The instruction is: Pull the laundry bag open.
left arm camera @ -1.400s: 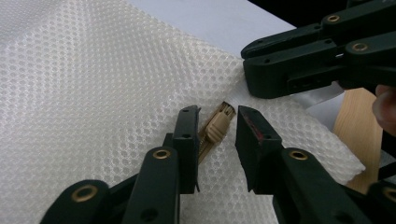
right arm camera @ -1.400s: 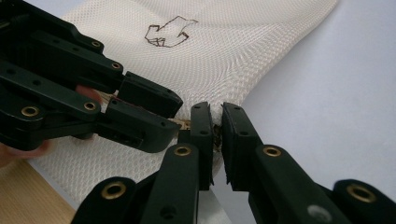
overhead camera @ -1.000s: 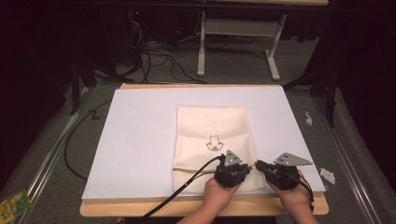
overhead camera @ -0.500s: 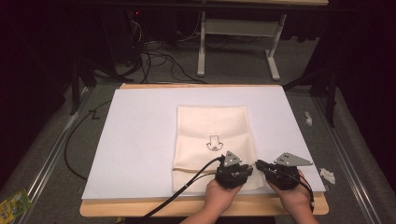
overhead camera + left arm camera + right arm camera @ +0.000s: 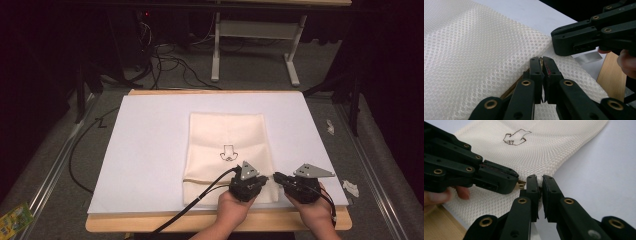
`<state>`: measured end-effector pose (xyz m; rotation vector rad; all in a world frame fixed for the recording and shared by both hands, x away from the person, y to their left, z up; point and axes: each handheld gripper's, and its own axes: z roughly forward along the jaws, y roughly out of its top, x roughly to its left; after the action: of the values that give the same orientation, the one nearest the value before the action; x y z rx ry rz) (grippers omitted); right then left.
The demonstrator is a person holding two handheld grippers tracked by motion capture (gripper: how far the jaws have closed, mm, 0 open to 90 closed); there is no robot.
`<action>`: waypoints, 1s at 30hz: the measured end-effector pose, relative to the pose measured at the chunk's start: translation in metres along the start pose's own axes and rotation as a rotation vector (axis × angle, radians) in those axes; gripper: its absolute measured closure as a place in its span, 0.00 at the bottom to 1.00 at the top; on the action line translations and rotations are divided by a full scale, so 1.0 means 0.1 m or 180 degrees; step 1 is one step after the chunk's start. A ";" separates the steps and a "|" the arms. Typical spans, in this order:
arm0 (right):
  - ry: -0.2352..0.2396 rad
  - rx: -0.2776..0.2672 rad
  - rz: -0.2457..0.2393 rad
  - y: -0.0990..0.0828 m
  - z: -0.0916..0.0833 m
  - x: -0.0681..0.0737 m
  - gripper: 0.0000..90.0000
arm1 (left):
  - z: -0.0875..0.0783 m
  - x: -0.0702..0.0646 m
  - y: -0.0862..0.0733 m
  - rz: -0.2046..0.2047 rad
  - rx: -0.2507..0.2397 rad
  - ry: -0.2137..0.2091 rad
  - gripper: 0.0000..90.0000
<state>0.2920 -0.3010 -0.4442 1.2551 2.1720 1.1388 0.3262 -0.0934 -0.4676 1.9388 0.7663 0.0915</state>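
Two hands are held low at the near edge of the surface [image 5: 150, 150], close together, palms behind their tools. The left hand-held gripper [image 5: 248, 181] has just been closing; its jaws are now pinched on the near right edge of the mesh bag [image 5: 227, 135]. The right hand-held gripper [image 5: 281, 179] is clamped on the bag's right corner, pointed leftward toward the other. The bag is laid flat mid-surface.

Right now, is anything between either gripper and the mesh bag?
Nothing visible. The left gripper and right gripper are both already shut on the near right edge of the mesh bag, side by side.
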 end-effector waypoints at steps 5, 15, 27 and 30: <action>0.0005 -0.0003 -0.0071 0.03 0.00 0.07 0.96 | -0.08 0.03 0.01 0.0017 0.0016 -0.0013 0.97; -0.0068 -0.0082 0.0047 0.00 -0.07 -0.05 0.97 | -0.37 0.29 -0.10 -0.0098 0.0087 0.0152 0.97; -0.0205 -0.0115 0.0171 -0.03 -0.15 -0.19 0.97 | -1.08 0.88 -0.30 -0.0261 0.0316 0.0578 0.98; -0.0252 -0.0092 0.0138 -0.04 -0.16 -0.18 0.97 | -1.30 1.04 -0.35 -0.0260 0.0412 0.0730 0.98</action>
<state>0.2888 -0.3247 -0.4391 1.3181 2.0731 1.1142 0.3424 0.0756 -0.4601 2.0390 1.0239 0.2221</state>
